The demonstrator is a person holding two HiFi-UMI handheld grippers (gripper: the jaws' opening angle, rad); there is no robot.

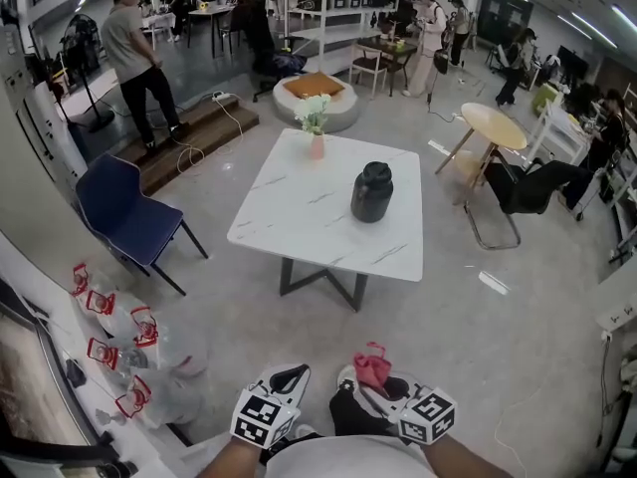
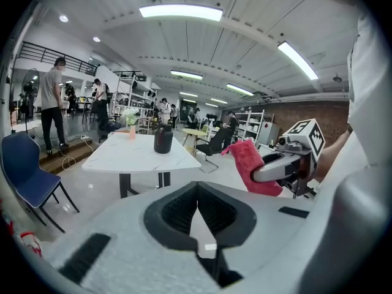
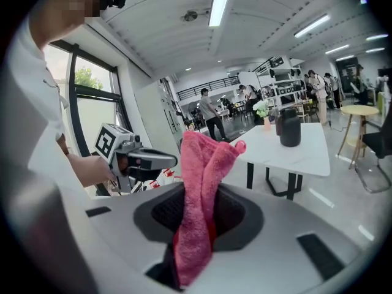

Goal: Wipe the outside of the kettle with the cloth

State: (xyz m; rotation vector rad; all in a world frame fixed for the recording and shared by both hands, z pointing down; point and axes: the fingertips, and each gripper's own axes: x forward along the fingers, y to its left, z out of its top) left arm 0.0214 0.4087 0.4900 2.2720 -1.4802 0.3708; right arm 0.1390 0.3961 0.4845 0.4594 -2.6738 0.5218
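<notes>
A black kettle (image 1: 371, 192) stands on the right half of a white marble-look table (image 1: 299, 212), well ahead of me; the kettle (image 2: 163, 139) and the kettle (image 3: 289, 131) show far off in both gripper views. My right gripper (image 1: 370, 378) is shut on a pink cloth (image 1: 373, 369), which stands up from its jaws as a folded cloth (image 3: 202, 188). My left gripper (image 1: 290, 378) is shut with nothing in it, close beside the right one. From the left gripper (image 2: 197, 216) the cloth (image 2: 252, 164) hangs off to the right.
A pink vase with white flowers (image 1: 316, 127) stands at the table's far edge. A blue chair (image 1: 124, 212) sits left of the table, a round wooden table (image 1: 494, 125) and black chair (image 1: 528, 187) to the right. Red-handled items (image 1: 105, 327) line the left wall. People stand farther back.
</notes>
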